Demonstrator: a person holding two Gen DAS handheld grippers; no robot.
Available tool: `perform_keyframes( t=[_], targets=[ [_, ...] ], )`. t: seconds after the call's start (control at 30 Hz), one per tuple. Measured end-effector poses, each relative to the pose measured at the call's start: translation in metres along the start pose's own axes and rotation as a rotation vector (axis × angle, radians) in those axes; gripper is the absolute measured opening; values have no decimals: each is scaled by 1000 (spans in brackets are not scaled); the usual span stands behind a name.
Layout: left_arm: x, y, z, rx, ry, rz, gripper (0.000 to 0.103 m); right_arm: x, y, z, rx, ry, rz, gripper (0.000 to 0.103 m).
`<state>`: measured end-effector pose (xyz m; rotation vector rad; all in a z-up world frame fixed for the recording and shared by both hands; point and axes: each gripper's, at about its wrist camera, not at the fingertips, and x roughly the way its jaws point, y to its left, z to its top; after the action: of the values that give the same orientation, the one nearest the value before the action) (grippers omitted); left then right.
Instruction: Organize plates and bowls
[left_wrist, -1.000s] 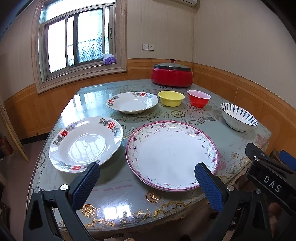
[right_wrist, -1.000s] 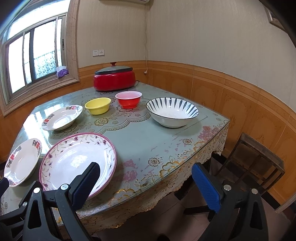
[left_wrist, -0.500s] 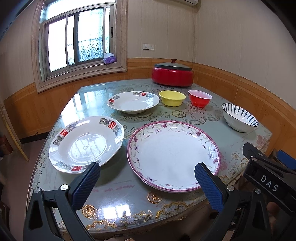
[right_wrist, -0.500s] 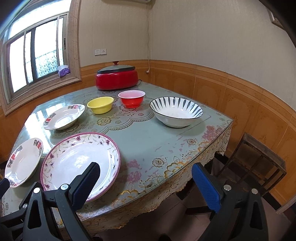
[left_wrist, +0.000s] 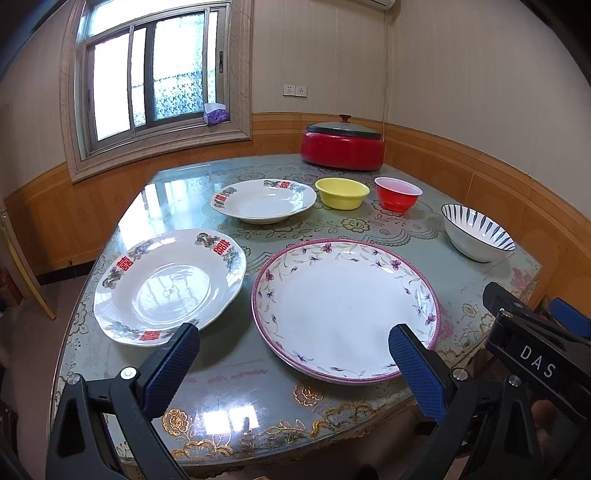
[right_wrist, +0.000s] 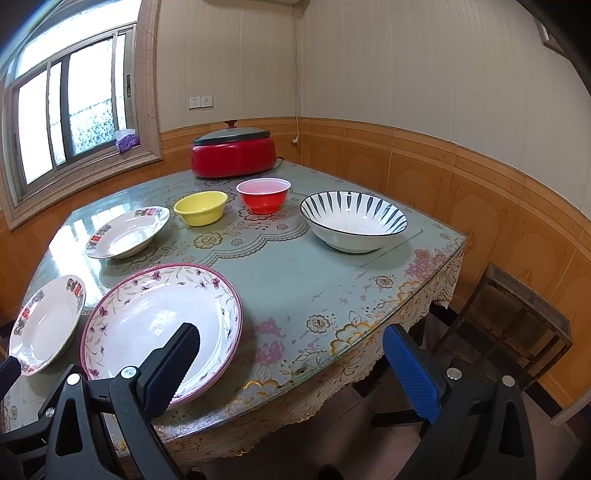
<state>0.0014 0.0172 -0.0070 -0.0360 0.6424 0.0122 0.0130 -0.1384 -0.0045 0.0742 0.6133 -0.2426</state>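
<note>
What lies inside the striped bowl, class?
Nothing: the striped bowl shows a bare white inside in the right wrist view. In the left wrist view its near wall hides the bottom.

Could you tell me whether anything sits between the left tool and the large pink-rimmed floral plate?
Nothing visible does. The left tool hovers open at the table's near edge, and only bare glass tabletop separates it from the large pink-rimmed floral plate.

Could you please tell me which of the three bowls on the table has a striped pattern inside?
The large white bowl at the table's right side, with dark blue stripes; the yellow bowl and red bowl are plain.
</note>
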Motion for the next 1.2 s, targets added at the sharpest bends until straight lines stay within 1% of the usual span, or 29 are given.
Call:
perform_keyframes(
  t=[0.73,0.8,0.87,0.93,1.0,1.03,1.1,1.17,1.2],
  targets=[
    [4,-2,-2,6,31,-47,103,6,-6,-1,15,24,4,101],
    [6,-1,-3,3,39,-68,103,7,-8,-2,14,29,7,101],
    [9,1,-3,6,58,-132,103,9,-10,-1,19,35,23,101],
    [16,5,-3,-3,114,-220,103,12,-15,0,24,46,51,101],
    [22,14,-3,-44,164,-293,103,18,-23,0,34,71,111,101],
    [22,17,-3,-44,164,-297,103,21,-30,0,50,89,152,101],
    [23,23,-4,-28,164,-295,103,27,-38,-1,66,115,194,101],
    [24,33,-5,-50,183,-321,103,35,-49,-1,96,160,286,101],
    [24,38,-6,-71,191,-338,103,40,-54,-1,118,190,350,101]
  ],
)
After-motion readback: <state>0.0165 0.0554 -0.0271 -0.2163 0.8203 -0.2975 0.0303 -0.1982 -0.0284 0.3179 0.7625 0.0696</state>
